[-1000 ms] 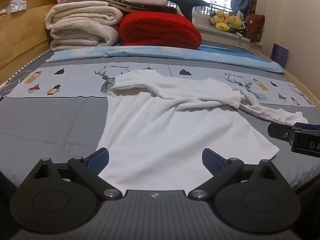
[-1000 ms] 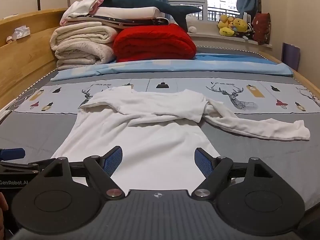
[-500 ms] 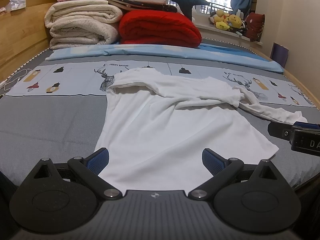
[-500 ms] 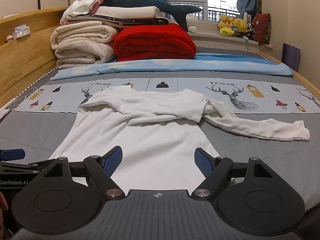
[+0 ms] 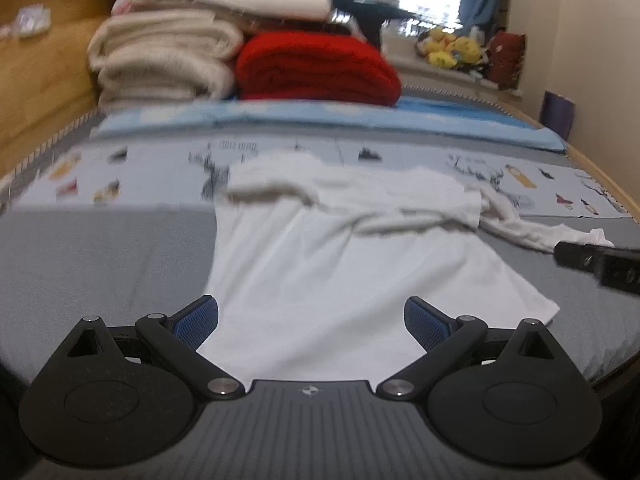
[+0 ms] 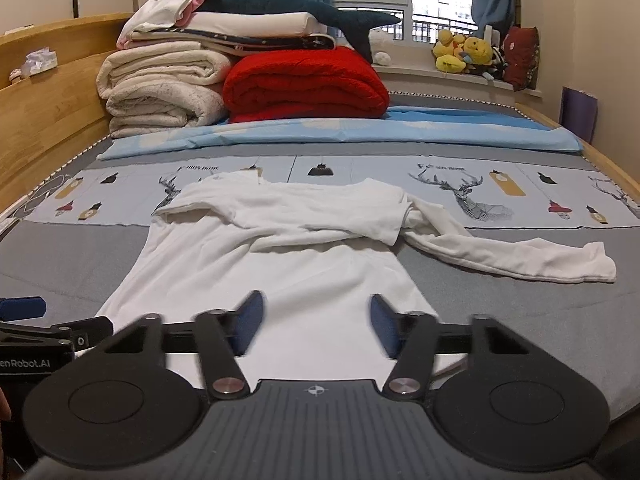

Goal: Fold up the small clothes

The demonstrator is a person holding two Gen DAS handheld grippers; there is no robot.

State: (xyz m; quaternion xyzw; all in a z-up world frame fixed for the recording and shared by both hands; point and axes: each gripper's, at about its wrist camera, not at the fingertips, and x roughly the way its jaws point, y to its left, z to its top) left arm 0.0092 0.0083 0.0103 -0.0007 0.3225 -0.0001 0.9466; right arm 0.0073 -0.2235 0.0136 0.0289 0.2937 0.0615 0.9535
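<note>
On the grey bed cover (image 6: 64,256), your white long-sleeved shirt (image 6: 280,272) runs hem-near, collar toward the red blanket (image 6: 304,84), one sleeve trailing right. Both left gripper (image 5: 311,316) and right gripper (image 6: 316,320) gape over its hem, holding nothing.

"enRobot.AI" on left tongs (image 6: 24,362)
</note>
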